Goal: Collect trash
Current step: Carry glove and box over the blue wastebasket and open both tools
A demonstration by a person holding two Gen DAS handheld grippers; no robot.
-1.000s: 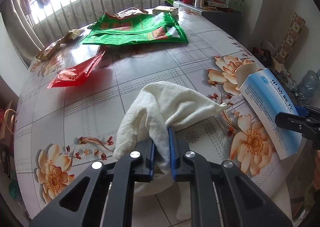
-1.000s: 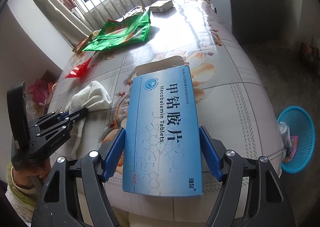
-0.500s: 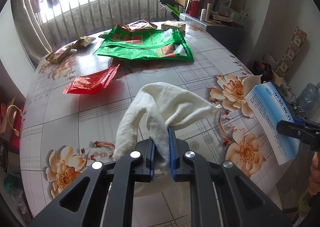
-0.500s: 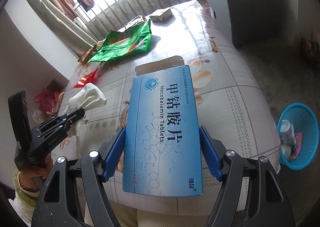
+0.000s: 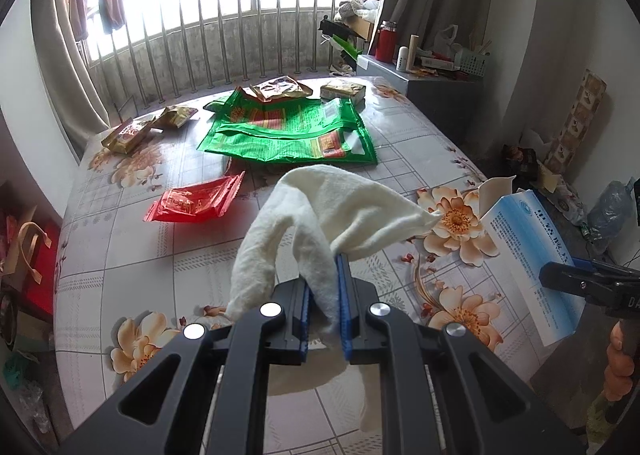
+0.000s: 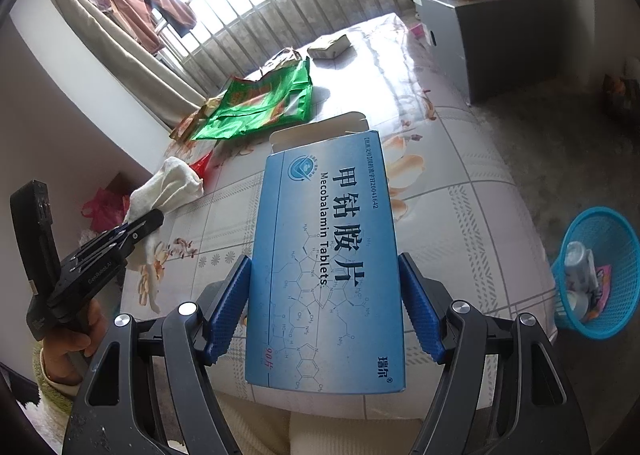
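My left gripper (image 5: 324, 279) is shut on a white cloth (image 5: 336, 207), which hangs lifted above the floral table (image 5: 132, 255). The same cloth (image 6: 168, 187) and left gripper (image 6: 154, 219) show at the left of the right wrist view. My right gripper (image 6: 324, 279) is shut on a large blue tablet box (image 6: 328, 255) with its top flap open; its blue pads press the box's two long sides. That box (image 5: 532, 255) appears at the right in the left wrist view. A blue mesh bin (image 6: 596, 275) stands on the floor right of the table.
On the table lie a red wrapper (image 5: 192, 203), a big green bag (image 5: 292, 131), several brown snack packets (image 5: 128, 135) and a small packet (image 5: 344, 91) at the far end. A grey cabinet (image 6: 492, 39) stands beyond the table's right side. The bin holds some trash.
Both grippers have risen, lifting the cloth and the box higher above the table. More of the window railing and far room shows now. Both grips are unchanged.
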